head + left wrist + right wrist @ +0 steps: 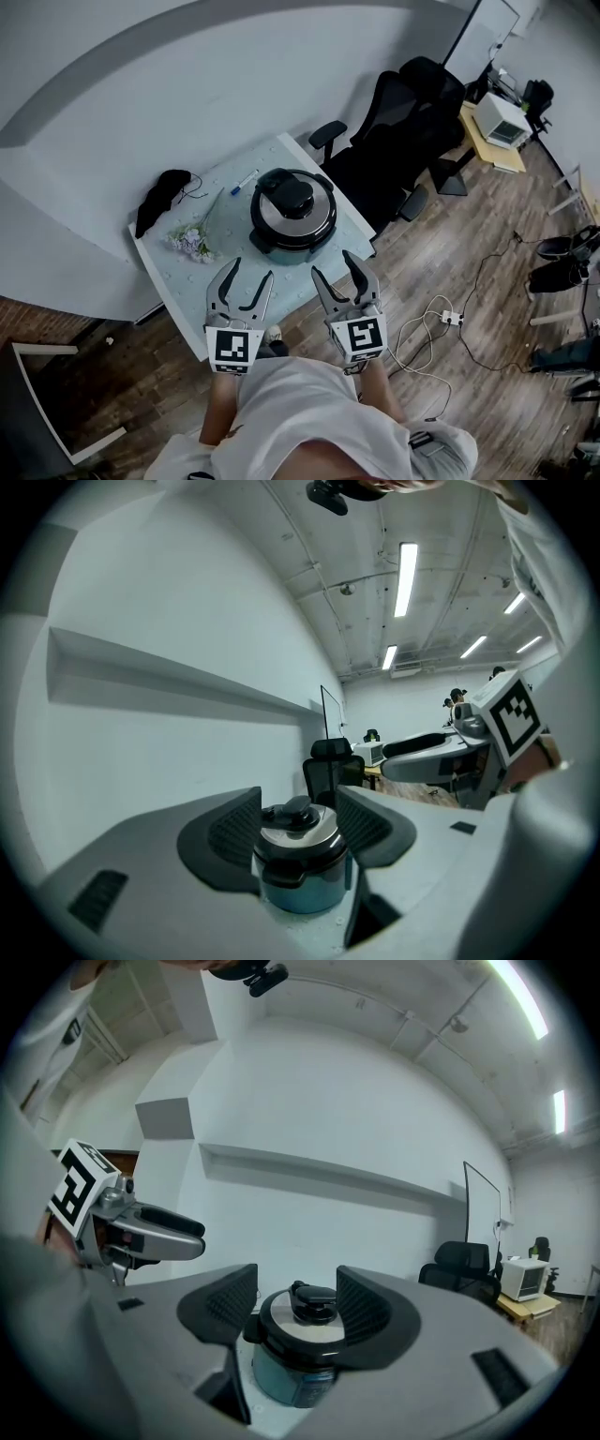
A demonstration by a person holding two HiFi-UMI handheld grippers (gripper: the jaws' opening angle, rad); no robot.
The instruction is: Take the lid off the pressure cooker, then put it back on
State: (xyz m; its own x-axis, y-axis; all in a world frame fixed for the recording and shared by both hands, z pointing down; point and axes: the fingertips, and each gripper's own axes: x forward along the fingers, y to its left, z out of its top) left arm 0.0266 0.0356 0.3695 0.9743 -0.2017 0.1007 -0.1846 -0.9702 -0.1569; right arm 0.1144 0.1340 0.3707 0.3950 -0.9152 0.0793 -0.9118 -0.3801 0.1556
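Curved white wall [187,75] closed off the far side, and wood-plank floor [487,272] spread to the right, with a pale looped cable [419,349] and a power strip [452,318] lying on it. A pale, speckled tabletop [173,274] stood against the wall. Black office chairs [403,122] crowded its far right edge.

The pressure cooker [292,214] sat right of the tabletop's middle, round and bluish-bodied. Its lid [314,218] was on: a brushed-metal disc ringed in black, with a chunky black knob on top.

Both claws hung at the tabletop's near edge, short of the cooker and well clear of it. The left claw [251,269] had its jaws apart and gripped nothing, and so did the right claw [333,263]. Each had smooth grey jaws with ribbed dark pads.

A limp black cloth [161,197] lay at the far left corner. Pale lilac flowers [190,242] lay left of the cooker, and a slim pen [244,182] lay beyond it.
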